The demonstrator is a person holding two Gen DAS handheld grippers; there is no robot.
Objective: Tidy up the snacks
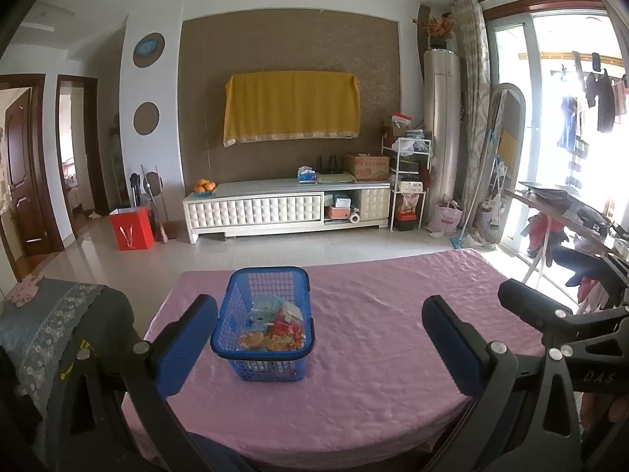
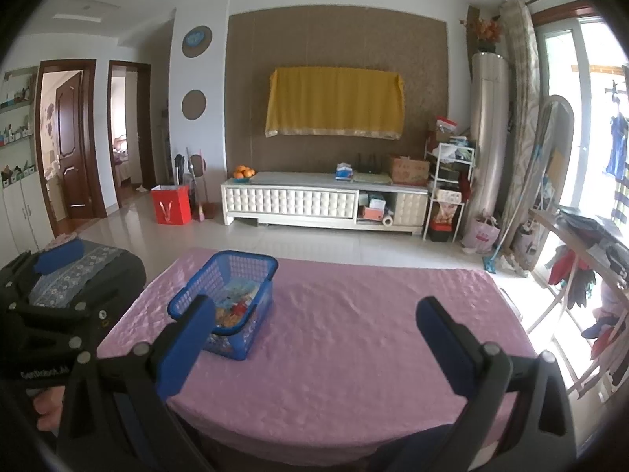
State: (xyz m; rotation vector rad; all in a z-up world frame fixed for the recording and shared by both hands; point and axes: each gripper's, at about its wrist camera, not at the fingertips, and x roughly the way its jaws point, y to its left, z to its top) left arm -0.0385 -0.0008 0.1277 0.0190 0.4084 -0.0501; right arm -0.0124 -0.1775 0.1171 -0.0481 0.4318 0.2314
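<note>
Fingers of the left gripper (image 1: 320, 344) and right gripper (image 2: 314, 344) stood wide apart, holding nothing, above the near edge of the pink-clothed worktop (image 1: 393, 334). Snack packets (image 1: 275, 326) lay inside the blue basket (image 1: 263, 322), left of the worktop's centre.

The left gripper (image 1: 320, 338) is held level above the near edge, its 2 blue-padded fingers (image 1: 184, 344) spread wide apart with nothing gripped between them. The right gripper (image 2: 316, 338) is held beside it in the same forward pose, its 2 blue-padded fingers (image 2: 444, 338) likewise spread wide and empty. In the left wrist view, the right gripper is seen at the right edge, a fingertip of the right hand (image 1: 618, 409) glimpsed on its handle. In the right wrist view, the left hand (image 2: 45, 405) is seen wrapped around the left gripper's handle.
</note>
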